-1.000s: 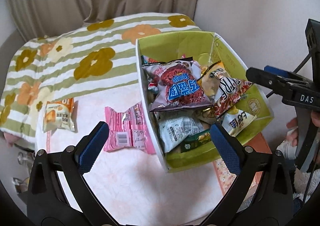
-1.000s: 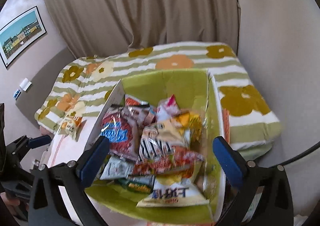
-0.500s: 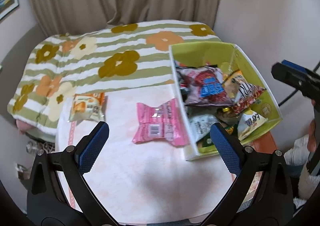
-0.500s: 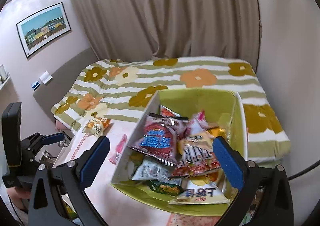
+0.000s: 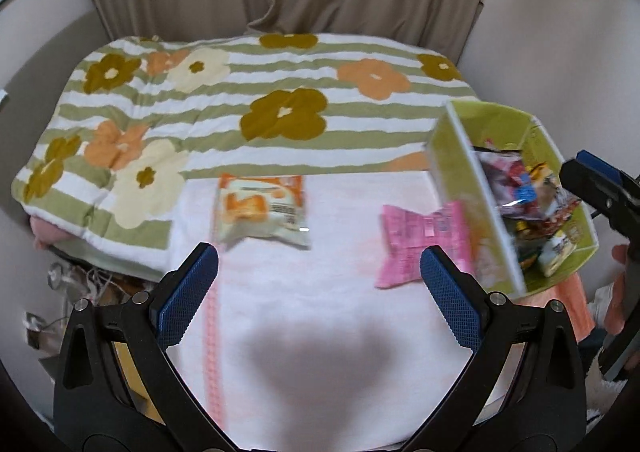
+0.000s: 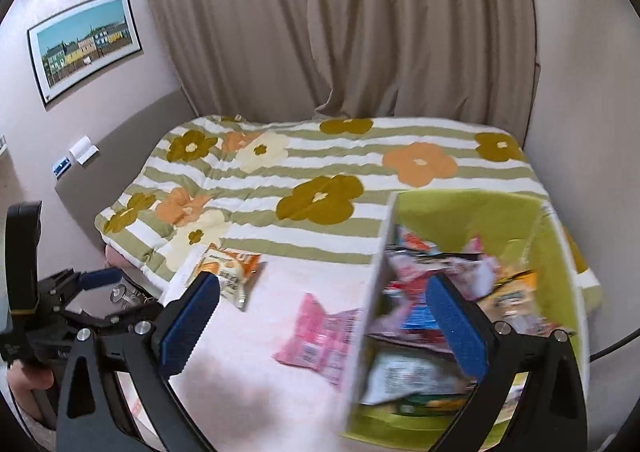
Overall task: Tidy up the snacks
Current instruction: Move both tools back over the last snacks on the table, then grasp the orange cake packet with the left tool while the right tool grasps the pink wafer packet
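Observation:
A green box (image 5: 460,156) full of snack packets stands at the table's right edge; it also shows in the right wrist view (image 6: 560,252). A pink packet (image 5: 420,240) lies against the box's left wall, also seen in the right wrist view (image 6: 324,336). An orange and white packet (image 5: 260,212) lies further left near the bed, also in the right wrist view (image 6: 228,272). My left gripper (image 5: 318,292) is open and empty above the table. My right gripper (image 6: 320,328) is open and empty, over the box's left wall.
The white and pink tablecloth (image 5: 304,332) covers the table. A bed with a flowered striped quilt (image 5: 240,100) lies behind it. Curtains and walls close the room at the back and right. Cables and clutter lie on the floor at left (image 5: 80,284).
Both grippers have pulled back and swung left. The box has shifted to the right of both views, and the orange packet has come nearer the centre in the left wrist view.

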`<action>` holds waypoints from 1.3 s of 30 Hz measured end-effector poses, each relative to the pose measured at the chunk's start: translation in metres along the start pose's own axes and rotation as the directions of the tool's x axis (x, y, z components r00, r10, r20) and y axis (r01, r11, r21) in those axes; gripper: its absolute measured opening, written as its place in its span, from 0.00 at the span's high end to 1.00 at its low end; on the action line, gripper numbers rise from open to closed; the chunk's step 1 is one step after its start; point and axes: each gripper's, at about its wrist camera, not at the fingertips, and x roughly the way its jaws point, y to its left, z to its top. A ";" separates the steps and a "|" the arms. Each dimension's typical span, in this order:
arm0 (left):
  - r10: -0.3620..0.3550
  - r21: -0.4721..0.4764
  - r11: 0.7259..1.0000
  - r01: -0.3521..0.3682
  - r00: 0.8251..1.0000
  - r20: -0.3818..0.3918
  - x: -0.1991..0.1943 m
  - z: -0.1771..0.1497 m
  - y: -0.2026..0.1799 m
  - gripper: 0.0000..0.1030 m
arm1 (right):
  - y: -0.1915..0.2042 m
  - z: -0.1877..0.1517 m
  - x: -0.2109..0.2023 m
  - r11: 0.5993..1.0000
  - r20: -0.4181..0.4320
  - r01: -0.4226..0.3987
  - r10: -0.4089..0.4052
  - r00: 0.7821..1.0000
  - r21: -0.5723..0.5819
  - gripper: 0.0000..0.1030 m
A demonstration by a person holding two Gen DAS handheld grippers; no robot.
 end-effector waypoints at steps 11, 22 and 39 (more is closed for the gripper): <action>-0.094 0.173 0.978 0.115 0.988 -0.125 0.079 0.039 0.079 0.02 | 0.063 -0.027 0.070 0.982 -0.087 0.119 -0.107 0.990 0.149 0.00; -0.045 0.689 0.700 0.189 0.974 -0.222 0.165 0.041 0.052 0.02 | 0.059 -0.093 0.110 0.904 -0.213 0.259 -0.194 0.957 0.339 0.00; 0.000 0.816 0.467 0.340 0.923 -0.385 0.246 0.021 0.021 0.02 | 0.028 -0.135 0.140 0.739 -0.141 0.324 -0.300 0.943 0.590 0.00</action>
